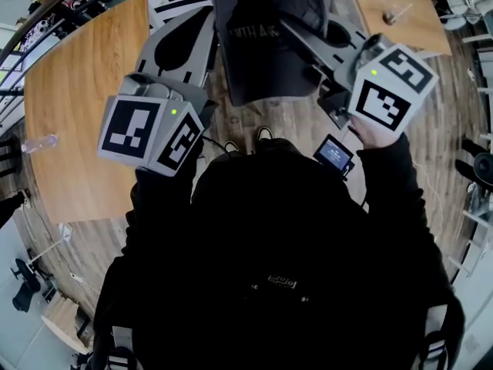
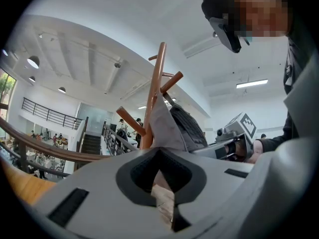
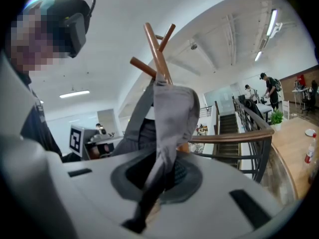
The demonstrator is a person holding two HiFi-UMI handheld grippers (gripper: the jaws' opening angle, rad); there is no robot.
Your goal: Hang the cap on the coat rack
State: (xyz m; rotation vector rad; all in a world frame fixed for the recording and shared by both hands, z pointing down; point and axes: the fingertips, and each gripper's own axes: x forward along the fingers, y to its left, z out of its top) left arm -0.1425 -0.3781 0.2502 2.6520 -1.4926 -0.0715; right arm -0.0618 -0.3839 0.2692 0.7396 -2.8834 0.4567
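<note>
Right tool (image 3: 158, 176) pinches the cap (image 3: 172, 113) above plank floor (image 1: 296, 122) near wooden table (image 1: 85, 106)

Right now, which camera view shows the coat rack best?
The left gripper view: there the coat rack shows a long part of its pole and several pegs. The right gripper view shows only its top and pegs above the cap. In the head view the cap covers it, so I cannot make it out.
</note>
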